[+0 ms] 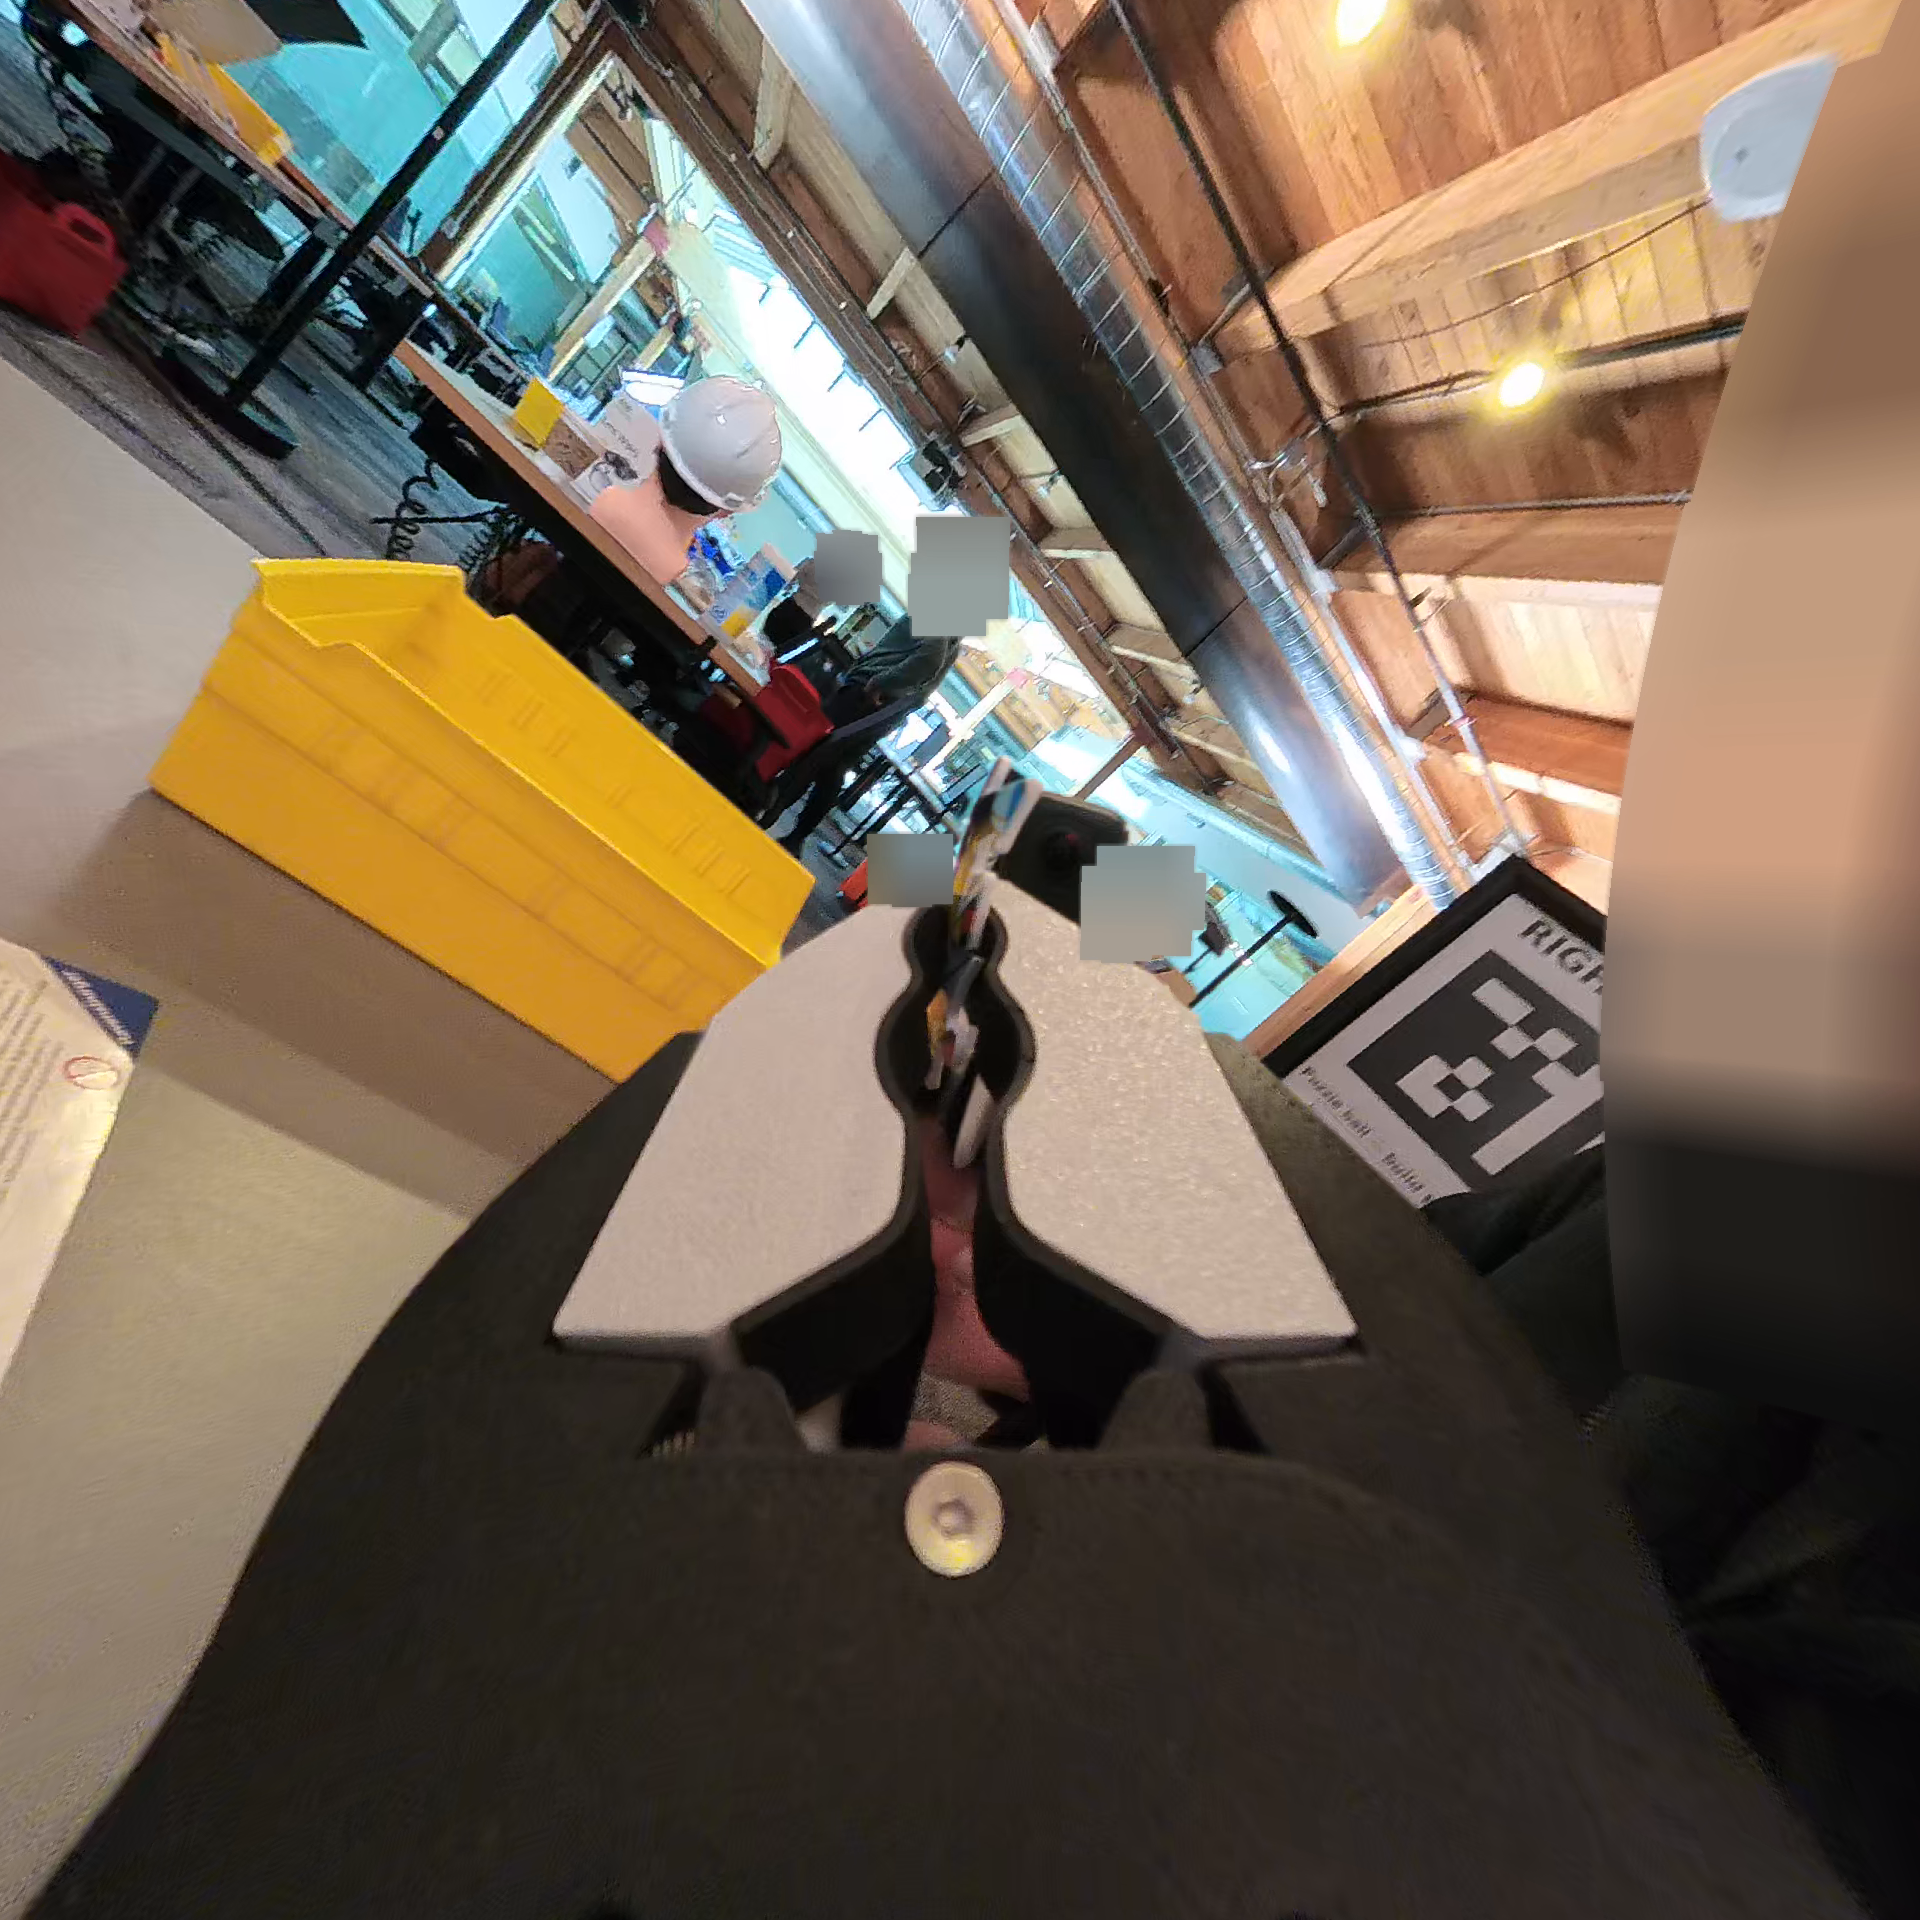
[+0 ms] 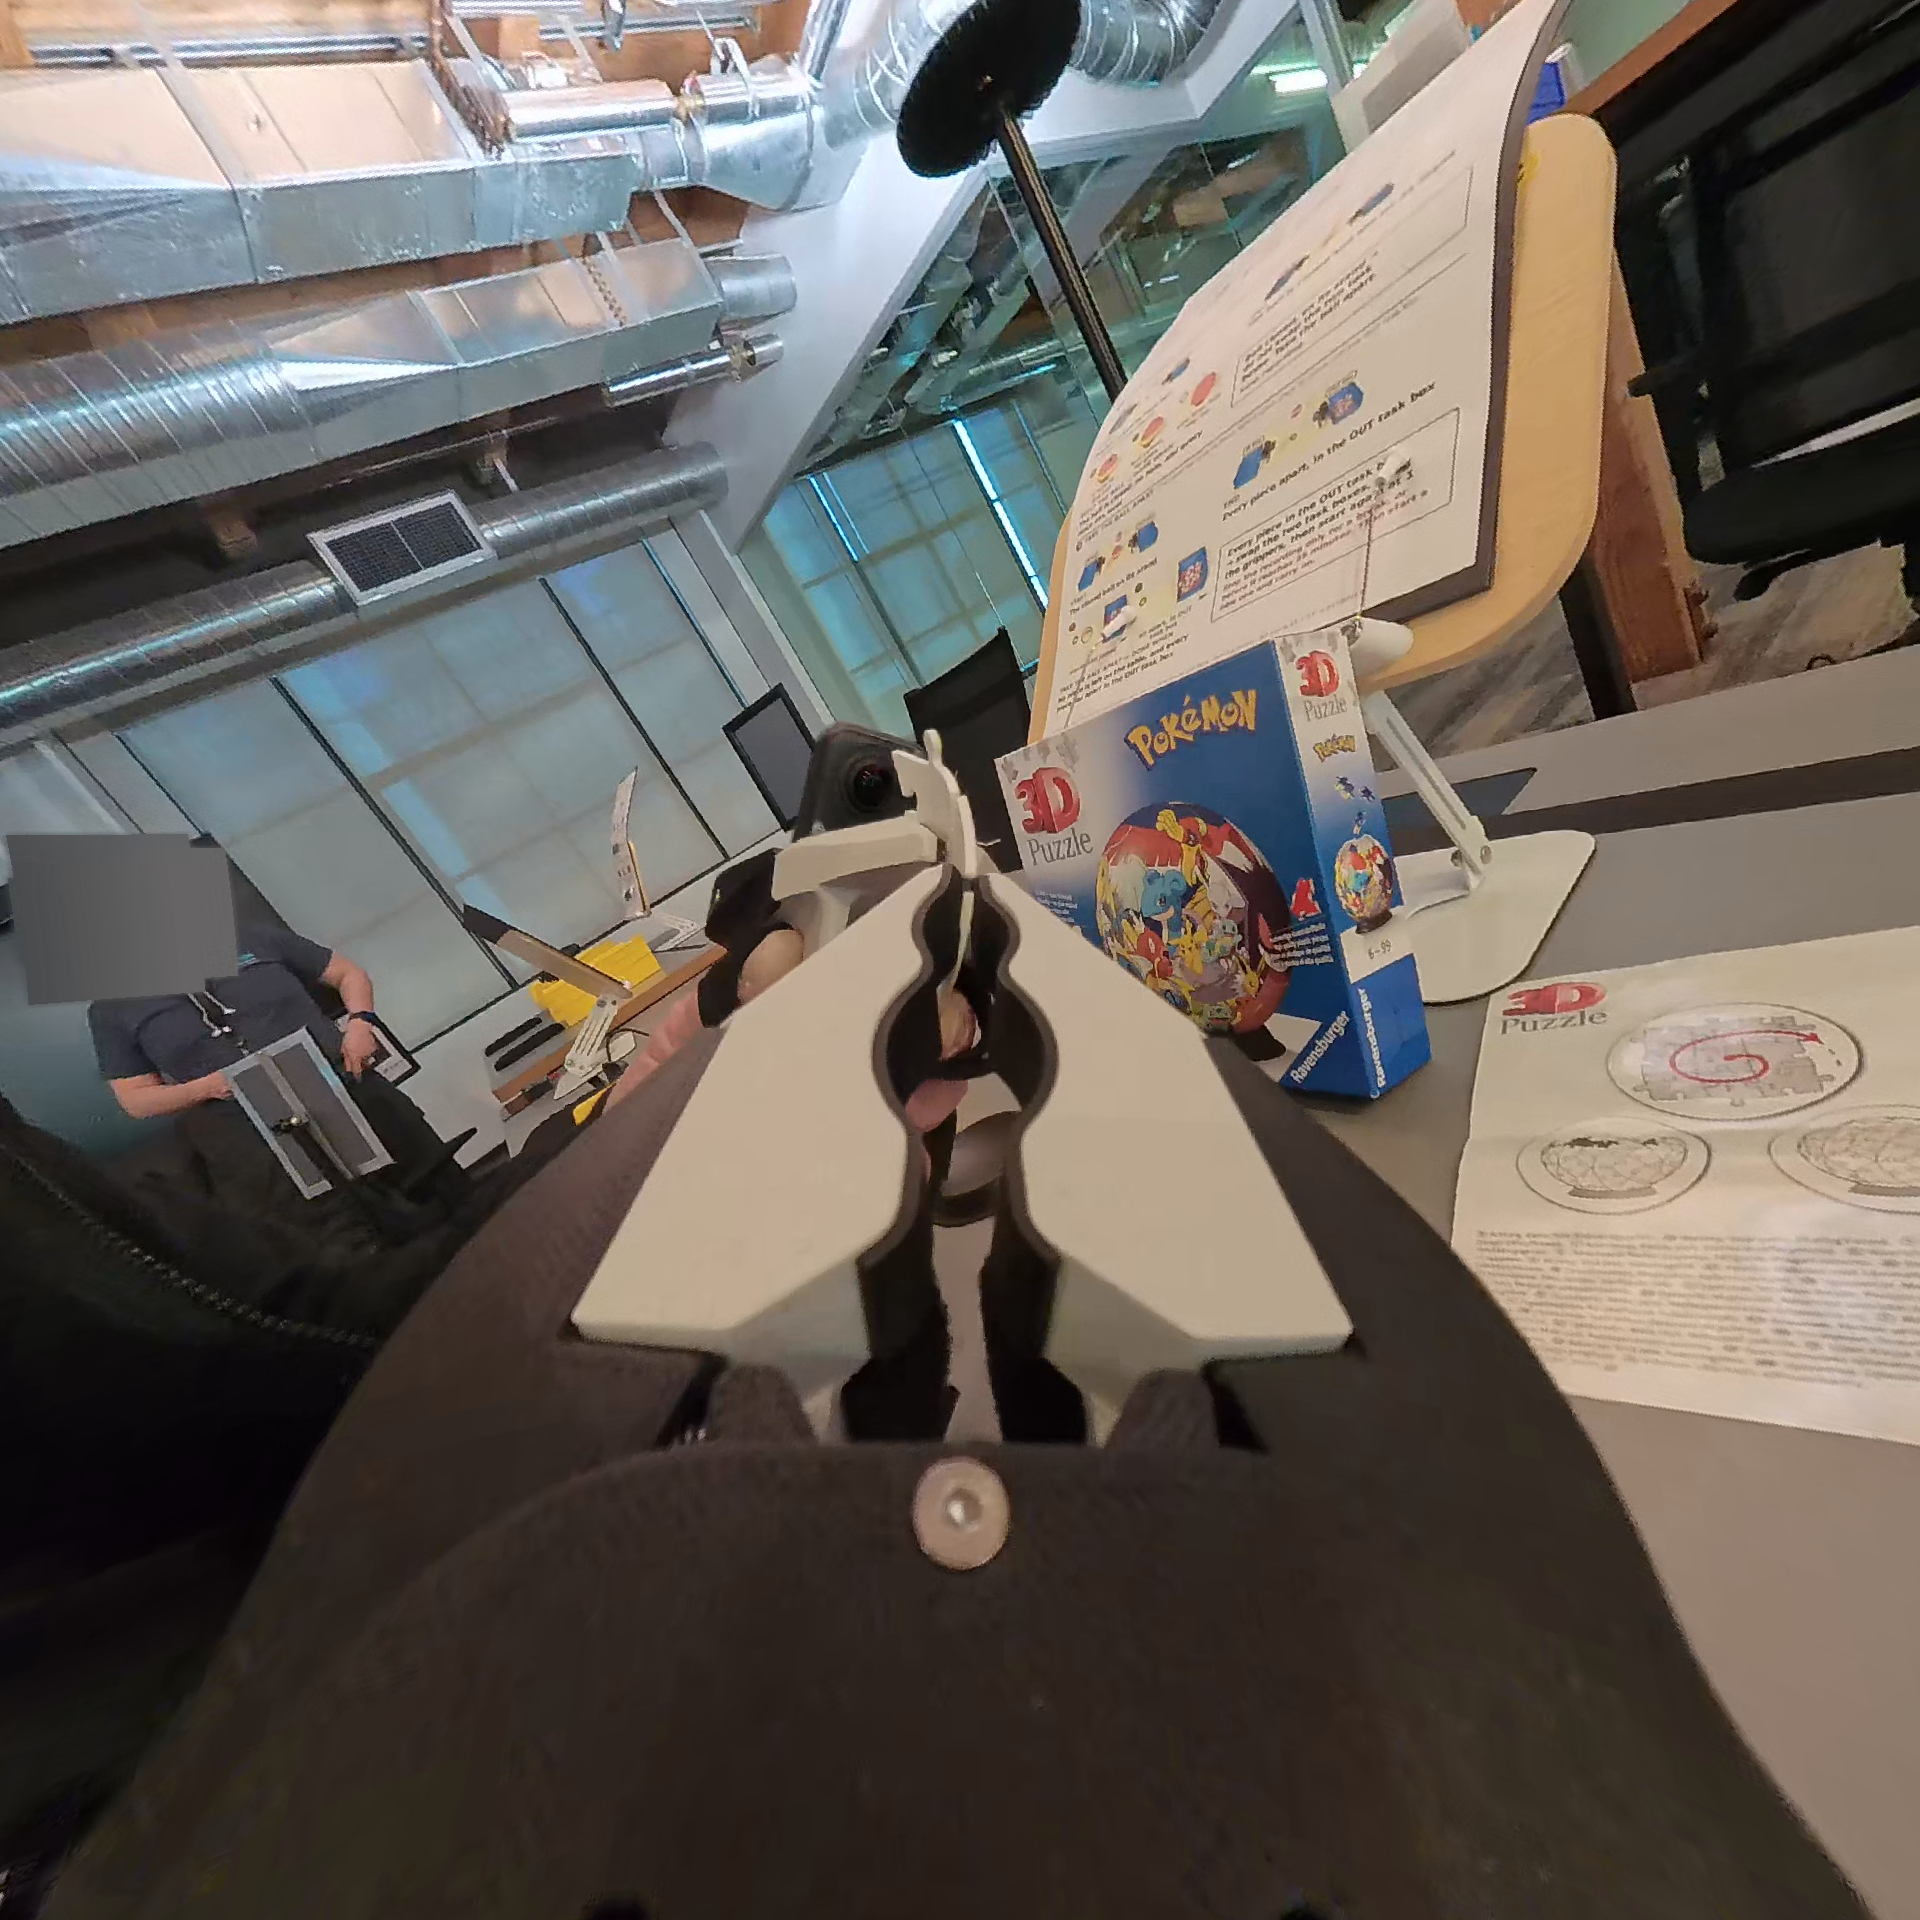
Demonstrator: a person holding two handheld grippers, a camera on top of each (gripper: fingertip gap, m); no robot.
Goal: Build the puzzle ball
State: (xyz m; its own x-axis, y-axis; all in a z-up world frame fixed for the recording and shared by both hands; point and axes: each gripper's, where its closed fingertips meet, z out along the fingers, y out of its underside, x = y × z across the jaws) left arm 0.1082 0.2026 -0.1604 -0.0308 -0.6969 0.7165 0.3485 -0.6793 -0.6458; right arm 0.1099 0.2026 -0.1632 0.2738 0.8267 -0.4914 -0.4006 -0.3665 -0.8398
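Both grippers are raised off the counter [image 2: 1662, 1538] and face each other, each clenched on a thin curved puzzle piece seen edge-on. In the left wrist view the left gripper [image 1: 961, 956] pinches a colourful piece [image 1: 971, 935] that juts up past the fingertips at the centre of the frame. In the right wrist view the right gripper [image 2: 961, 914] grips a pale piece [image 2: 951, 831], its white underside showing, also at frame centre. The other gripper shows just beyond each piece, so the two pieces seem close, but whether they touch cannot be told.

The step in hand looks like joining these two pieces in mid-air. To do it well, keep both grasps firm and low on each piece so the tabs stay free, line up the curves, then slide tab into slot gently rather than twisting, since thin plastic could slip out or flex.

The blue puzzle box [image 2: 1226, 883] stands at centre right, the instruction sheet [image 2: 1714, 1164] lies at right, and a yellow bin [image 1: 468, 790] sits at left.
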